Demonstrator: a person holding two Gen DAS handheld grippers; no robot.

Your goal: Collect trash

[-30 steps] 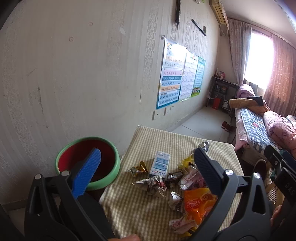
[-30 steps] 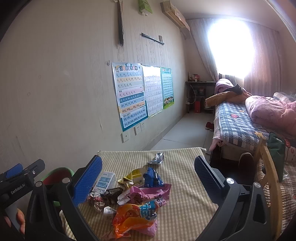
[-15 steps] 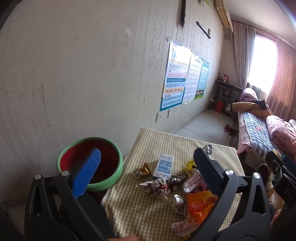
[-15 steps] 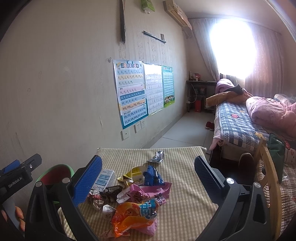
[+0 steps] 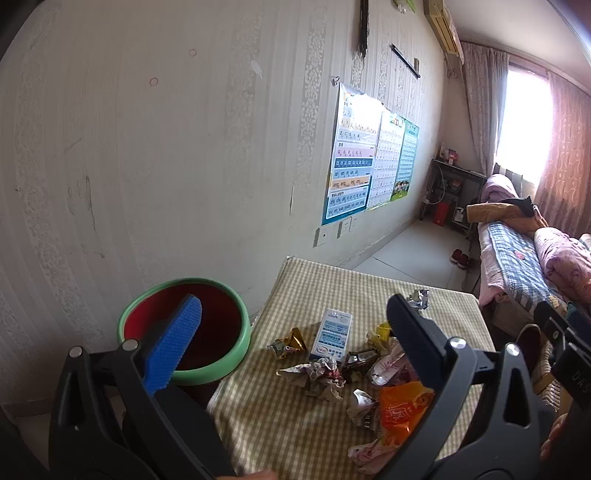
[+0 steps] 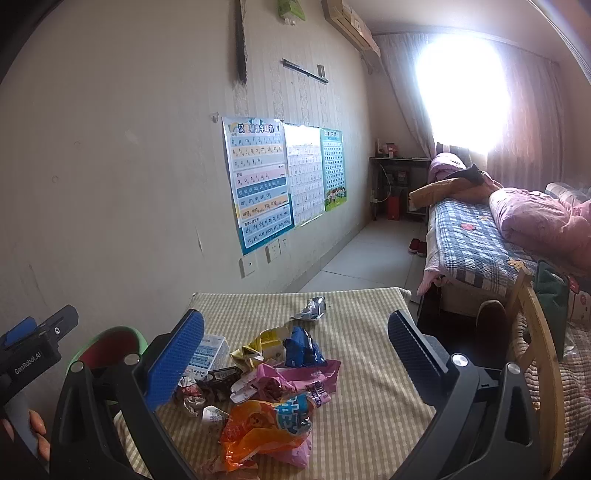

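bin (image 6: 110, 347): half-hidden by fingers | poster text (image 5: 351, 177): illegible

The wall (image 5: 184, 147) has pale striped wallpaper with some marks. Three posters (image 6: 280, 177) hang on it side by side, and sockets (image 6: 273, 253) sit just under them. An air conditioner (image 6: 347, 22) is high near the ceiling. The floor (image 6: 369, 258) is light grey. A bed (image 6: 472, 243) with a checked cover and a pink quilt (image 6: 532, 218) stands at the right. The window (image 6: 461, 96) behind thin curtains gives very bright light. A small shelf (image 5: 454, 195) stands in the far corner.
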